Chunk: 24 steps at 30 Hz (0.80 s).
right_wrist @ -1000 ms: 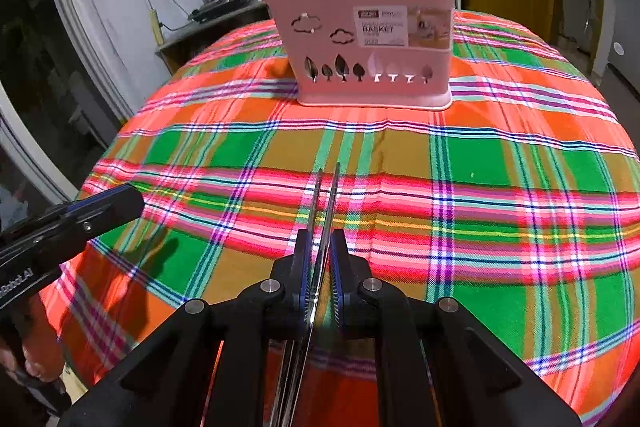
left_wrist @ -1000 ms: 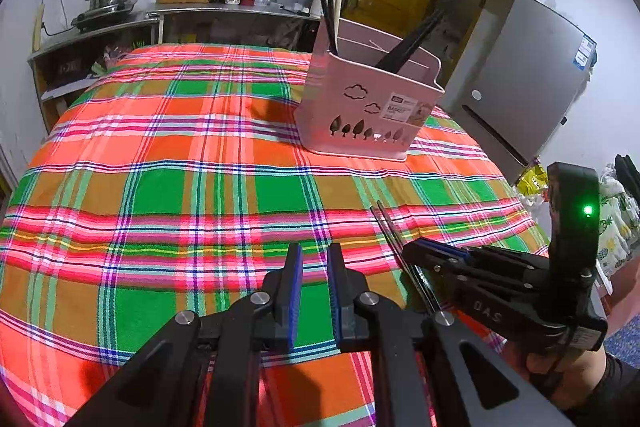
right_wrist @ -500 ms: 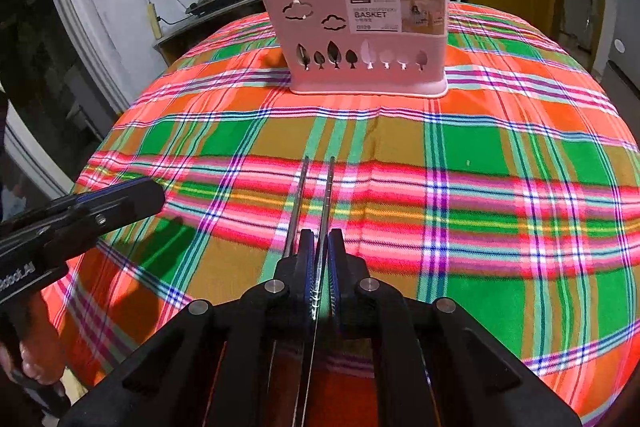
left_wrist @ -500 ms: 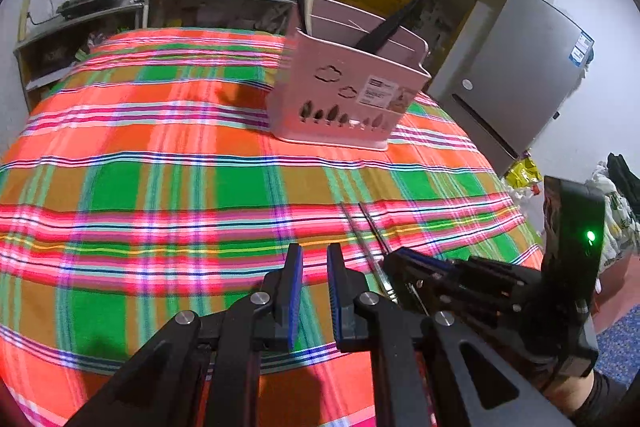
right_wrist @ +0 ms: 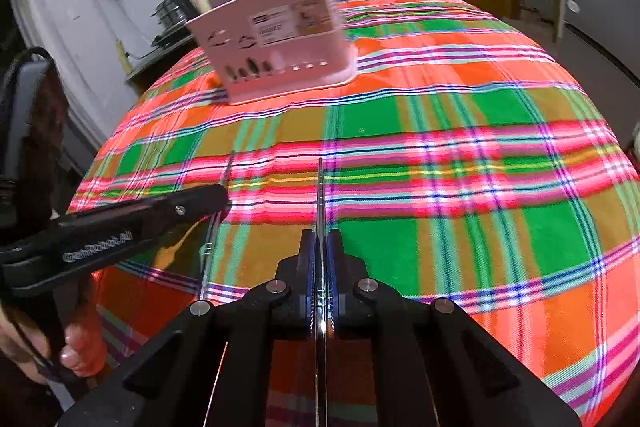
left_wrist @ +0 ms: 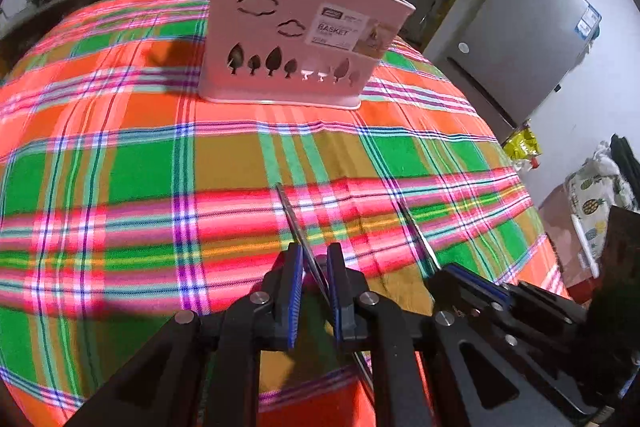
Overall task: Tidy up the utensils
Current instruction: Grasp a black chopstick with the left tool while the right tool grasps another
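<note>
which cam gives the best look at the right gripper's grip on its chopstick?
Right wrist. The right gripper sits centred there, pads shut on the metal chopstick, which runs straight out between them. Left wrist shows the right gripper only side-on at the frame's lower right, its chopstick poking forward; the pad contact is hidden.

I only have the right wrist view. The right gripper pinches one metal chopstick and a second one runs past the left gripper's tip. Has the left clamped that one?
Observer: No. In the left wrist view the left gripper is open, and the chopstick sits between its fingers with a gap on each side.
Operator: The pink basket is blurred for me. Is it upright?
Observer: Yes. It is sharp there and stands upright on the cloth, and its label reads BASKET.
</note>
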Each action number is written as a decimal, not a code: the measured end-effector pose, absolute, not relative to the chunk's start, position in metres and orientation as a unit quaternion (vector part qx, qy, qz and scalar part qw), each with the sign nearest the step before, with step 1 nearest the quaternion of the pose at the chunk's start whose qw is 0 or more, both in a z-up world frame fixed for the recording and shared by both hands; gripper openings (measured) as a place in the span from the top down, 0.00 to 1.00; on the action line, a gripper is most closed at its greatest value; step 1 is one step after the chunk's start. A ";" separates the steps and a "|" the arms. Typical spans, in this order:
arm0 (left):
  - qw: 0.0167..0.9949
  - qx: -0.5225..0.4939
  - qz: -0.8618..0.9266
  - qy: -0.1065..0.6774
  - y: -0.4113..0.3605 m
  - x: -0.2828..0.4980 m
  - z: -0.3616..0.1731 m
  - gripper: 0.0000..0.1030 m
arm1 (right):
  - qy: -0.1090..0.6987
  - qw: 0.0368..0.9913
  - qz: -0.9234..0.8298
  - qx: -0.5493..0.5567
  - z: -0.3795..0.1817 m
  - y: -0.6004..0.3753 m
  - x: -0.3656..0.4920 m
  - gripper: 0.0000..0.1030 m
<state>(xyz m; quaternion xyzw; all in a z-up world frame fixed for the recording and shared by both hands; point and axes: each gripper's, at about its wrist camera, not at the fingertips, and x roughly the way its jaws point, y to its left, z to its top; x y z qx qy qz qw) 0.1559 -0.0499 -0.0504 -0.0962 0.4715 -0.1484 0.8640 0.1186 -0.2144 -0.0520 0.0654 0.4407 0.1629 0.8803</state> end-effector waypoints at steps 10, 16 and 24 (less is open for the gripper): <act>0.869 -0.047 -0.153 0.468 -0.051 0.157 -0.049 0.90 | 0.447 0.875 0.158 0.096 -0.051 -0.225 0.123 0.94; 0.865 -0.049 -0.157 0.474 -0.046 0.161 -0.048 0.90 | 0.450 0.875 0.164 0.070 -0.049 -0.217 0.137 0.93; 0.853 -0.070 -0.166 0.490 -0.041 0.176 -0.048 0.90 | 0.463 0.869 0.171 0.037 -0.053 -0.205 0.160 0.93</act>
